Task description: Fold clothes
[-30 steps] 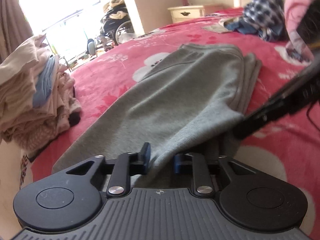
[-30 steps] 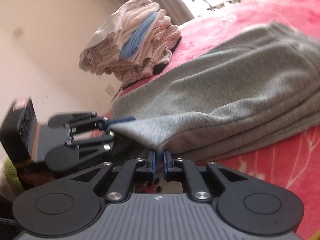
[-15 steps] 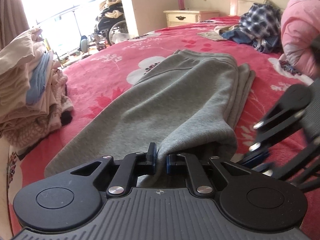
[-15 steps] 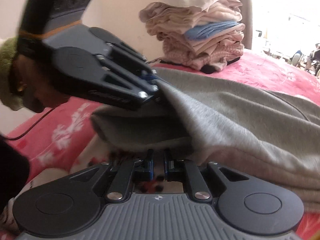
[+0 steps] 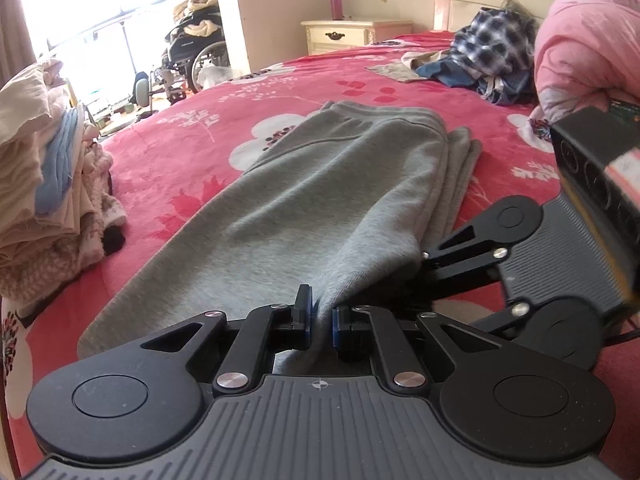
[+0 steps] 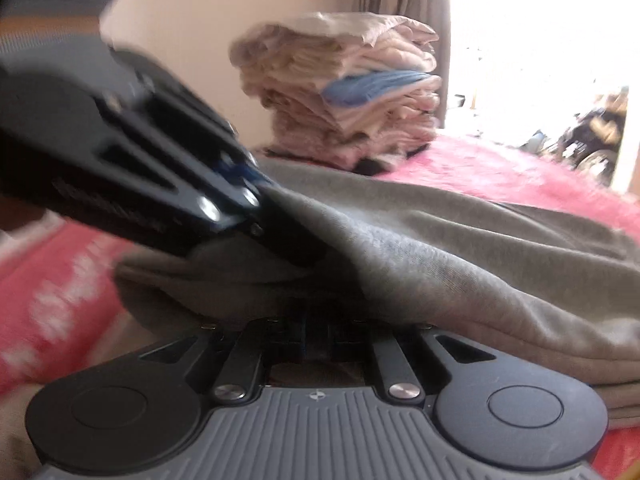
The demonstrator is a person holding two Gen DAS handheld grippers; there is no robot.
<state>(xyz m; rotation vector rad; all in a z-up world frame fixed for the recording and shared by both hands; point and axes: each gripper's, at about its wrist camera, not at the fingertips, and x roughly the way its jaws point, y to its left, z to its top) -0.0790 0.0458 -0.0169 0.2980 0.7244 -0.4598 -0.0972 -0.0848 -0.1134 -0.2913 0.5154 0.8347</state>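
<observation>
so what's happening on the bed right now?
A person is folding grey sweatpants on the red floral bedspread. The left hand-held gripper is shut on the near end of the fabric. The right hand-held gripper sits at the same end, beside it, its tips buried under the cloth. A stack of folded clothes sits left; unfolded laundry waits near the headboard.

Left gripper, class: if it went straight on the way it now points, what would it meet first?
The left gripper is already shut on the near hem of the grey sweatpants. Straight on, it would likely just push into more of that grey fabric lying on the red floral bedspread; depth is hard to judge.
</observation>
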